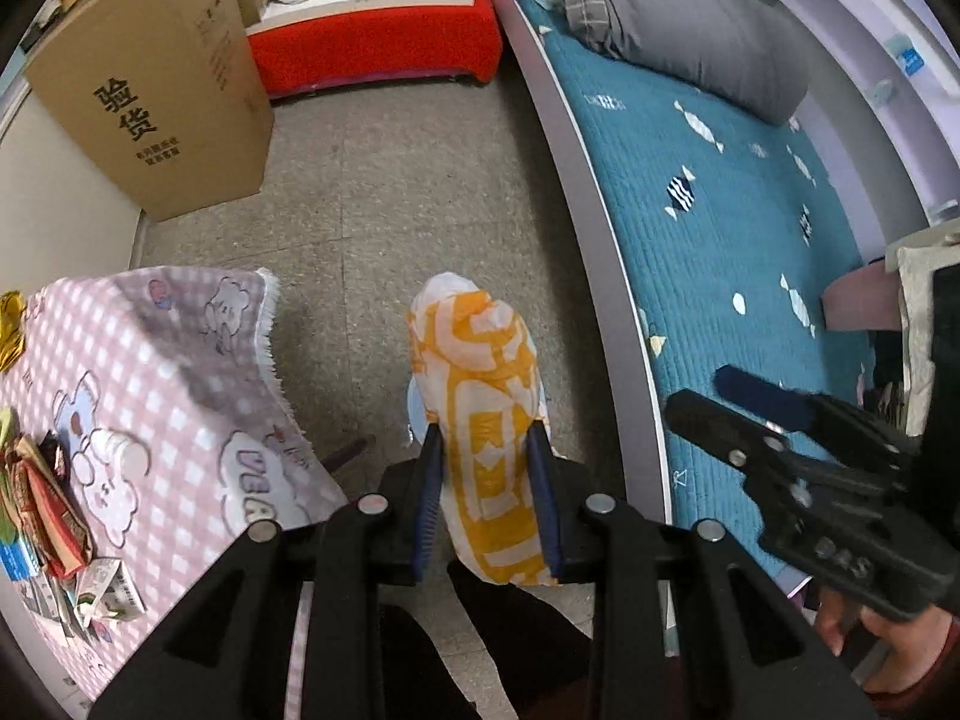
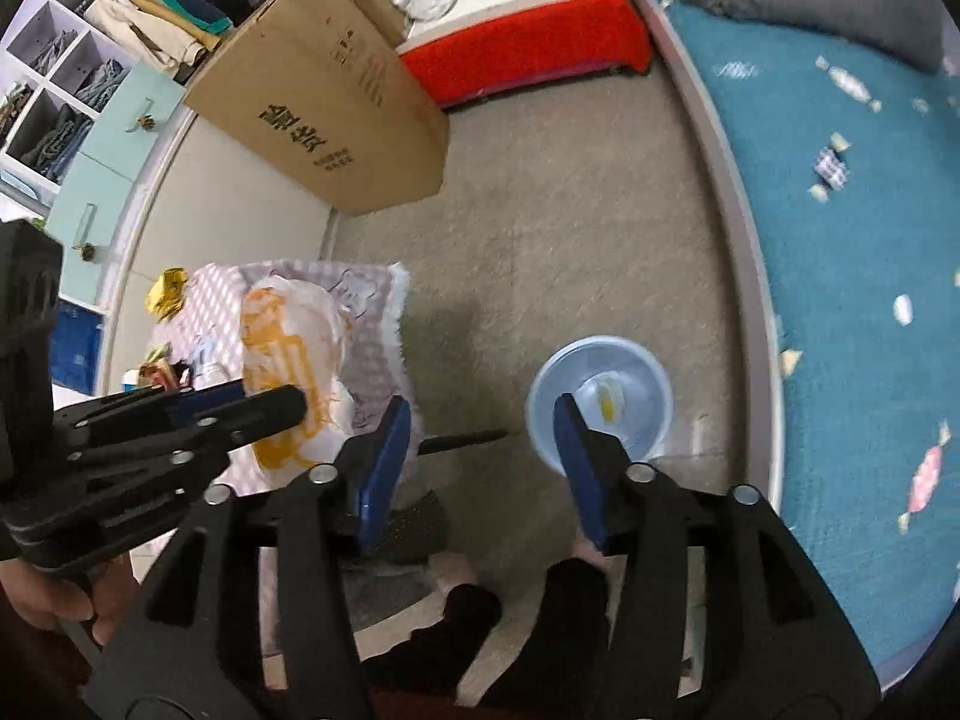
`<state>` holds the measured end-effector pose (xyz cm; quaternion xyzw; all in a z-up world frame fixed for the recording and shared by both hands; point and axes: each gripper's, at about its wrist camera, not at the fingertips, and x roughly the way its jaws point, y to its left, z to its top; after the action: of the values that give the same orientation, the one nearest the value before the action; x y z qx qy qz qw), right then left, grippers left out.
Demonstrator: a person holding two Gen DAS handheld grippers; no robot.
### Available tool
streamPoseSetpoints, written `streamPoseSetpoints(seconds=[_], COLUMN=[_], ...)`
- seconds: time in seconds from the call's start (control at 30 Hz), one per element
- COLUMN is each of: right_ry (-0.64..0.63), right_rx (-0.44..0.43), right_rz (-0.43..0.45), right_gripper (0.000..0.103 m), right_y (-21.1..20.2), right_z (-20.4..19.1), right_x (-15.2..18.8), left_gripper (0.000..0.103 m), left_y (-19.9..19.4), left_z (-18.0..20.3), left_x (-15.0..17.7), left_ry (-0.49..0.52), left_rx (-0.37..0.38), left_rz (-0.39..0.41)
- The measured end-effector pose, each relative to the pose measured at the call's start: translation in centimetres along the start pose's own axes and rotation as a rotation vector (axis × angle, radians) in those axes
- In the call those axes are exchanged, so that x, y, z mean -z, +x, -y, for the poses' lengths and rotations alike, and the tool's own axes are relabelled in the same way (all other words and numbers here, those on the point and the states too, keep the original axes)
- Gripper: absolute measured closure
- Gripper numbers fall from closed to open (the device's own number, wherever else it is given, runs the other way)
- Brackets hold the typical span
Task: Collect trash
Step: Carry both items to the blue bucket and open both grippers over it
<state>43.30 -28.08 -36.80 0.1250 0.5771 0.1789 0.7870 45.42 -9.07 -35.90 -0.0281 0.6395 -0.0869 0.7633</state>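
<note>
My left gripper [image 1: 485, 438] is shut on a white and orange plastic bag [image 1: 480, 396], which hangs over the floor beside a small table. The bag [image 2: 288, 354] and the left gripper [image 2: 264, 396] also show at the left of the right wrist view. My right gripper [image 2: 480, 405] stands open with nothing between its blue pads, just above a light blue bin [image 2: 600, 360] on the floor. A white and yellow scrap [image 2: 606, 399] lies in the bin. Snack wrappers [image 1: 42, 498], a crushed carton [image 1: 111, 591] and a gold wrapper [image 1: 9, 324] lie on the table's pink checked cloth [image 1: 150, 360].
A large cardboard box [image 1: 156, 90] leans on the wall at the far left. A bed with a teal quilt [image 1: 720, 240] runs along the right, and a red bench [image 1: 372, 48] stands at the back. A person's dark-clothed legs [image 2: 468, 618] are below the grippers.
</note>
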Motion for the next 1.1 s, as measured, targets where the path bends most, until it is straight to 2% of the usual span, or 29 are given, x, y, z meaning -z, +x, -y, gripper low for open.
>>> streamPoseSetpoints(seconds=[0.27,0.37,0.4,0.43,0.5,0.67,0.8,1.0,1.1], right_ry=[0.027,0.044,0.048,0.053,0.058,0.053,0.034,-0.080,-0.142], right_rx=[0.043,0.051,0.048,0.046,0.046,0.038,0.015,-0.053,-0.100], right_rz=[0.075,0.114,0.120,0.127,0.144,0.147,0.137,0.101,0.084], right_gripper=[0.042,0.040,0.040,0.039,0.038,0.038,0.038,0.037,0.037], right_y=[-2.3,-3.2,-3.4,-3.6,-4.1,-4.3,-4.1,-2.5,-1.2], right_z=[0.7,0.9,1.0,1.2,1.3,0.9,-0.3,-6.3,-10.3], right_x=[-0.3,-0.5,-0.6,-0.6,-0.9,-1.0,-0.8,-1.1,-1.3], left_gripper=[0.075,0.069,0.061,0.047,0.034,0.031,0.031,0.031,0.031], left_y=[0.5,0.3,0.1,-0.1,-0.3,-0.9,-1.9,-5.0,-7.2], left_z=[2.7,3.3,3.4,3.4,3.2,2.0,0.8,-4.0,-8.3], left_x=[-1.2,-1.6,-1.8,-2.0,-2.1,-1.9,-1.1,1.1,2.8], left_ry=[0.050,0.050,0.048,0.042,0.024,-0.026,-0.058,-0.171,-0.250], left_rx=[0.019,0.023,0.024,0.028,0.025,0.042,0.028,-0.006,-0.044], left_rz=[-0.010,-0.003,0.001,0.006,0.015,0.013,0.036,0.090,0.130])
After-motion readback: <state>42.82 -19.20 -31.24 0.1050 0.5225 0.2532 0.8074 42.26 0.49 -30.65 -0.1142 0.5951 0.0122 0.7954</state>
